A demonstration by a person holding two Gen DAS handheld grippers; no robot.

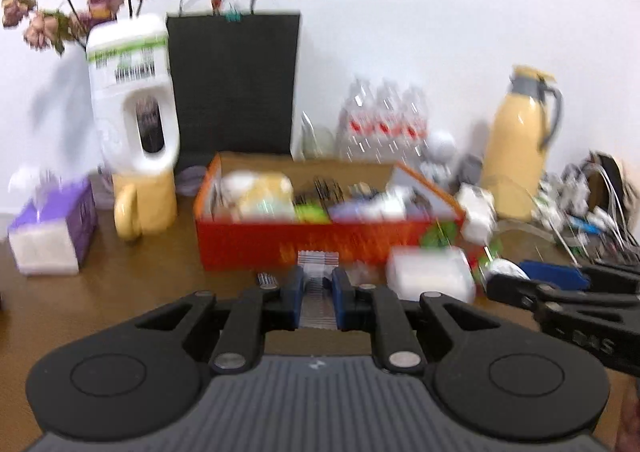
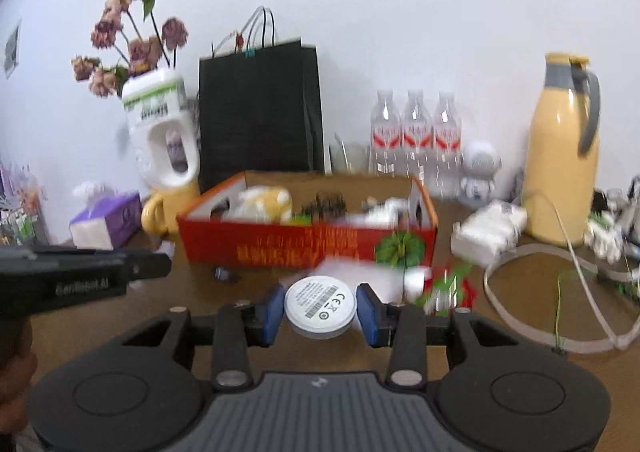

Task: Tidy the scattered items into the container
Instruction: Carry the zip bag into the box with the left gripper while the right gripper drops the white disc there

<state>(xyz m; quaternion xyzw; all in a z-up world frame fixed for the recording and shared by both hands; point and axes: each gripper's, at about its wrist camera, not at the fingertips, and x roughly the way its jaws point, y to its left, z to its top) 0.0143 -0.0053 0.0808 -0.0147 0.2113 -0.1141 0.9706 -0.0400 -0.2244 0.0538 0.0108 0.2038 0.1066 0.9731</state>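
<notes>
A red cardboard box point(image 1: 304, 244) point(image 2: 288, 244) with several items inside stands on the brown table ahead of both grippers. My left gripper point(image 1: 317, 294) is shut on a small clear striped packet point(image 1: 318, 272), held above the table just before the box's front wall. My right gripper point(image 2: 319, 310) is shut on a white round puck point(image 2: 320, 306) with a printed label, also short of the box. A white plastic case point(image 1: 430, 278) and a green-and-red wrapper point(image 2: 448, 290) lie on the table in front of the box. The right gripper point(image 1: 560, 292) shows at the right of the left wrist view.
Behind the box stand a black paper bag point(image 2: 260, 111), a white jug with dried flowers point(image 1: 132, 91), a yellow mug point(image 1: 144, 207), water bottles point(image 2: 416, 131) and a yellow thermos point(image 2: 564, 147). A purple tissue pack point(image 1: 52, 232) is at left, a white charger point(image 2: 488, 232) and cables point(image 2: 560, 292) at right.
</notes>
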